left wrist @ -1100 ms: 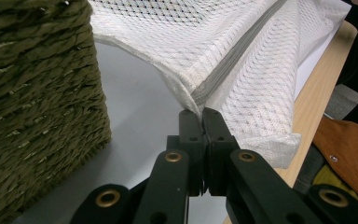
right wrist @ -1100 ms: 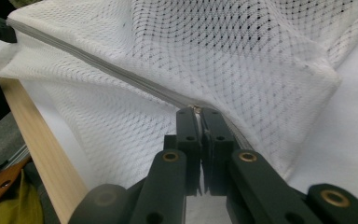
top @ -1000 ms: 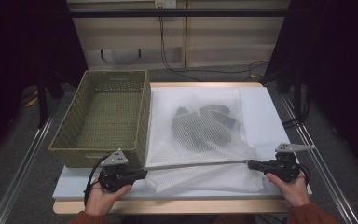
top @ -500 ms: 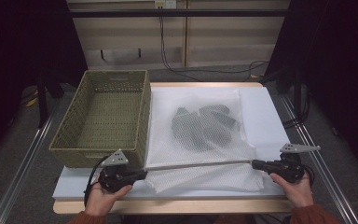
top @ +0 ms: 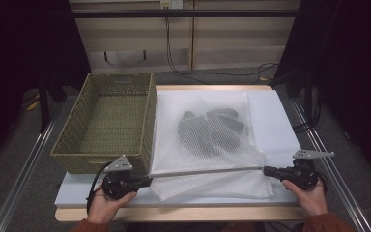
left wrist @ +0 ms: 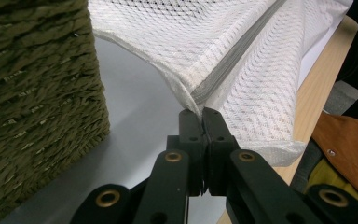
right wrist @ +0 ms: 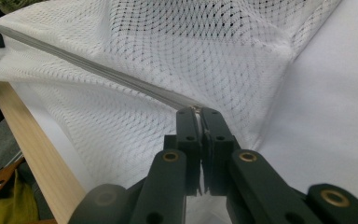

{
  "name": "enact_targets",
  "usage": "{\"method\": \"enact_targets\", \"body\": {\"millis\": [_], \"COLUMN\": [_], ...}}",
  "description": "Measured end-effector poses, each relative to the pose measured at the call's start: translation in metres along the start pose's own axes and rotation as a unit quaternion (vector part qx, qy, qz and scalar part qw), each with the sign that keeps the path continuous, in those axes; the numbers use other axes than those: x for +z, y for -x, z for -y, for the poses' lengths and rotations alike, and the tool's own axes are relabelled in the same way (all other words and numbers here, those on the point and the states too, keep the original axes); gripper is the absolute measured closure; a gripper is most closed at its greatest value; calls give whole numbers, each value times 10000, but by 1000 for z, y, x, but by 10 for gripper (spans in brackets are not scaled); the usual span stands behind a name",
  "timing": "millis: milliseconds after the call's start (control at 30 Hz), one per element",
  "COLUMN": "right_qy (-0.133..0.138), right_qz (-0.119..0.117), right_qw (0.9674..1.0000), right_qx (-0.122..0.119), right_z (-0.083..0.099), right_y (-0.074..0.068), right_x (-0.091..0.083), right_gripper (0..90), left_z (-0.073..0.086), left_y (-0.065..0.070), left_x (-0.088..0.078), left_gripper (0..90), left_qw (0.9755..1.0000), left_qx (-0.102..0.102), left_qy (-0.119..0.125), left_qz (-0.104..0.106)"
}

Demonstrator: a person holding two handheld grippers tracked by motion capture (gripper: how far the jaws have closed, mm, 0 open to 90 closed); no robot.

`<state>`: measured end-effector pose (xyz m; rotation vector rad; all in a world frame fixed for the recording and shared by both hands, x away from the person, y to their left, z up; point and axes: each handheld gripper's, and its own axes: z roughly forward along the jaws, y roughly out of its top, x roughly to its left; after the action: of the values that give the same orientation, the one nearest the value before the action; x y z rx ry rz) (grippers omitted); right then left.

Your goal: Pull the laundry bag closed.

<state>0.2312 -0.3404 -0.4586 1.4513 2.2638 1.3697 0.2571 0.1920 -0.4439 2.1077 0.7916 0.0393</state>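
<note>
Left gripper [top: 147,181] and right gripper [top: 266,170] each pinch one end of the mesh laundry bag's [top: 207,145] zipper [top: 207,170], stretched taut between them. Next, probably: lift toward the wicker basket [top: 106,121] beside the left gripper.

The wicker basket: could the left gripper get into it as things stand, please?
Probably not right away. The left gripper is shut on the mesh bag at its zipper end, so it is occupied. The wicker basket sits just beside it, open-topped, with nothing between.
</note>
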Motion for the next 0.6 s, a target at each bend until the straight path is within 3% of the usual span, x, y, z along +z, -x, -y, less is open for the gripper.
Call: {"method": "enact_targets", "body": {"millis": [600], "right_qy": [-34], "right_qz": [-9], "right_qw": [10000], "right_qx": [87], "right_z": [3], "right_y": [6], "right_x": [-1], "right_gripper": [874], "left_z": [-1], "left_y": [-4], "left_x": [1], "left_gripper": [884], "left_qw": [10000], "left_qx": [-77], "left_qy": [-52], "left_qz": [19]}}
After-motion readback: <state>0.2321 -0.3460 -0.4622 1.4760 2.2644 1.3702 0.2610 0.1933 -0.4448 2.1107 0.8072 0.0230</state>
